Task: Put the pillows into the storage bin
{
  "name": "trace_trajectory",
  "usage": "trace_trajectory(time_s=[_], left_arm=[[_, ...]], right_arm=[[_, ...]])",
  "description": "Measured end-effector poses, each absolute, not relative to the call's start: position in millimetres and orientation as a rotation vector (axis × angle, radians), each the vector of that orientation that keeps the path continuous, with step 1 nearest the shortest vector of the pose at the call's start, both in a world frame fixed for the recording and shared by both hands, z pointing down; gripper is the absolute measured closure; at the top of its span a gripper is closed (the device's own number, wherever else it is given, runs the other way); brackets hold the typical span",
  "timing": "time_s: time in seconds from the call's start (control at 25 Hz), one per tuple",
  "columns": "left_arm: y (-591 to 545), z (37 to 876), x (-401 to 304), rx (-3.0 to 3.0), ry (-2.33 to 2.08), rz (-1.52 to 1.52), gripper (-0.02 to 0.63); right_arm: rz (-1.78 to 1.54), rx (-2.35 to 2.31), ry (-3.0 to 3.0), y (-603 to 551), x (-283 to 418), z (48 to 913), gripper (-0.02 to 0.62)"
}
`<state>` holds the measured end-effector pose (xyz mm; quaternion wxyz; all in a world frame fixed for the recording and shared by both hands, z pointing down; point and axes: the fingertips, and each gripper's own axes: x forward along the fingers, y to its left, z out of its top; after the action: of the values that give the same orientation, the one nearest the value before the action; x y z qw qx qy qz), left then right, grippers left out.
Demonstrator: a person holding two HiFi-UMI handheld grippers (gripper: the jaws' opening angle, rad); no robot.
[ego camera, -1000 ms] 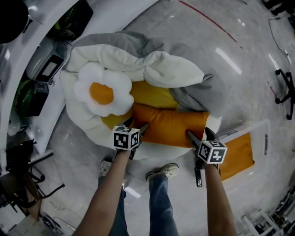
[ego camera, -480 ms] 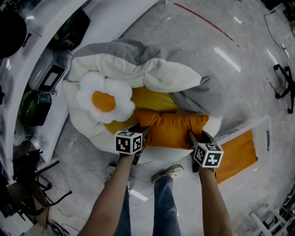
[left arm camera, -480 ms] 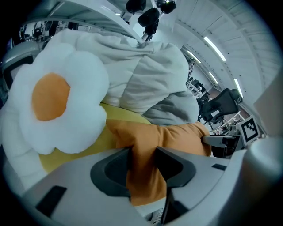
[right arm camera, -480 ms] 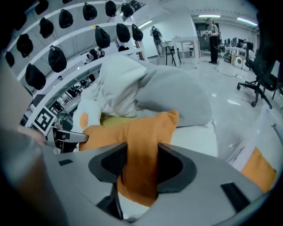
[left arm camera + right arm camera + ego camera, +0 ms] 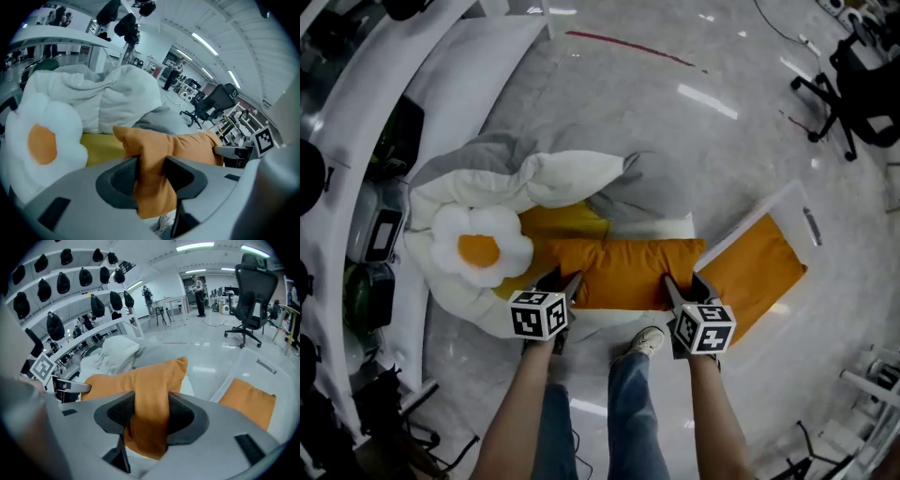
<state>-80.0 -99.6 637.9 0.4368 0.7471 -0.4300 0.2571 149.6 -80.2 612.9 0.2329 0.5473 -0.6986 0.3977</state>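
Left claw (image 5: 564,278): its jaws have just been closing, and in the left gripper view they pinch a fold of the orange pillow (image 5: 623,272) at its left end, with cloth bunched between the pads. Right claw (image 5: 680,284), same story: jaws just closed down, and the right gripper view shows the pillow's right end squeezed thick between them. So it's a two-handed hold, one claw at each end, and the pillow hangs stretched between them in the lower middle of the head view.

Its long axis runs left to right across the frame, straight from one claw to the other. Behind it, toward the upper left, sits the rest of the heap: a fried-egg pillow (image 5: 478,246), a yellow pillow (image 5: 562,220), a white pillow (image 5: 567,176) and a grey cushion (image 5: 652,192).

Now the relation that matters: the storage bin (image 5: 748,218) lies to the right of the held pillow, just beyond its right end, so the right claw is the nearer one. The bin is angled, running from lower left up to upper right, and another orange pillow (image 5: 759,277) already lies inside. By my reading, the carry goes rightward with the right claw leading, and the pillow needs turning to match the bin's slant before it drops in.
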Motion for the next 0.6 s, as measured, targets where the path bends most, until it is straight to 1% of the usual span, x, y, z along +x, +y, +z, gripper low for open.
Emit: trace_trajectory(time_s=[0.16,0.6], left_arm=[[-106,614,-13,1.970,-0.959,0.695,0.411],[-73,609,235,2.246,-0.504,0.898,0.411]], right_arm=[[1.115,1.679,-1.848,-53,213,589,0.383],[1.217,2.183,-1.464,78,416,583,0.376]])
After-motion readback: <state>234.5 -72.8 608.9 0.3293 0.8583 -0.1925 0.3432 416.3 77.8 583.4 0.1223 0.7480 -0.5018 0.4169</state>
